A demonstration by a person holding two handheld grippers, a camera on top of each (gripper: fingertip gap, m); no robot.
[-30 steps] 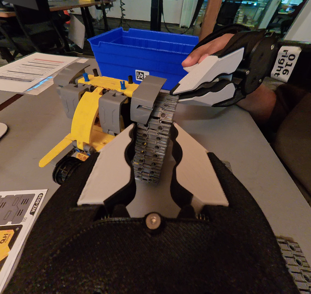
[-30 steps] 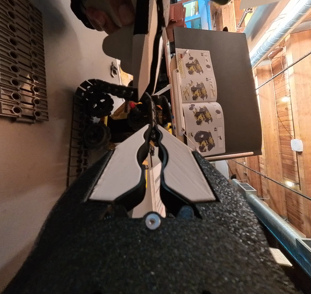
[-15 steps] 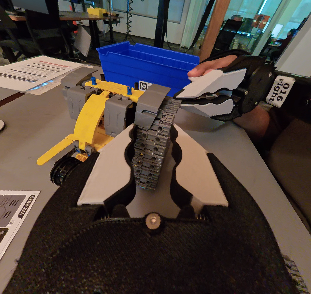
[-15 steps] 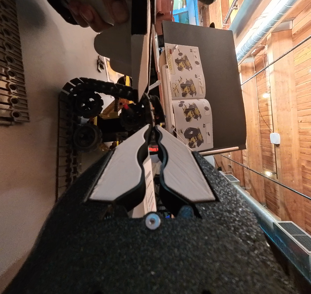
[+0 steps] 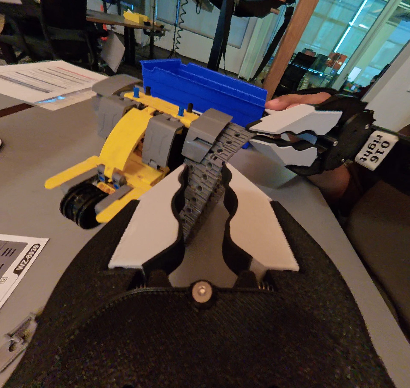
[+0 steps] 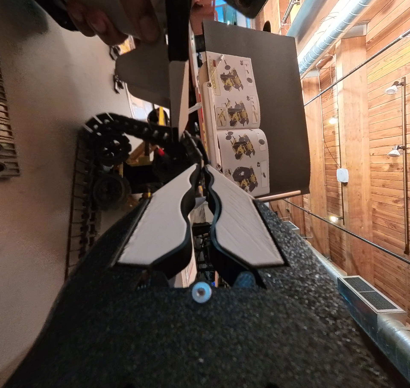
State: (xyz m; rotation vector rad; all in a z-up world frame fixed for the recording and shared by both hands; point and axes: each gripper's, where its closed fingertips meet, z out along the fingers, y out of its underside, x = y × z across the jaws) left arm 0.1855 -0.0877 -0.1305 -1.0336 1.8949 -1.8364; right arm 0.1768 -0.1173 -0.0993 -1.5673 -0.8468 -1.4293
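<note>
Left tool [image 5: 203, 166]: fingers apart, straddling the grey tread belt [image 5: 206, 177] of the yellow tracked model [image 5: 124, 146]; contact cannot be told. Right tool [image 5: 251, 134], entering from 3 o'clock, pinches the belt's upper end, fingers nearly together. Model stands on the grey surface [image 5: 40, 146]; blue bin [image 5: 199, 88] just behind at 12 o'clock. Instruction booklet [image 6: 239, 133] stands propped beyond.

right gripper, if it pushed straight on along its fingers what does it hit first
Most likely the grey tread belt: the right gripper has its tips at the belt's upper end, beside the grey fender of the yellow model. Whether they already touch is unclear.
</note>
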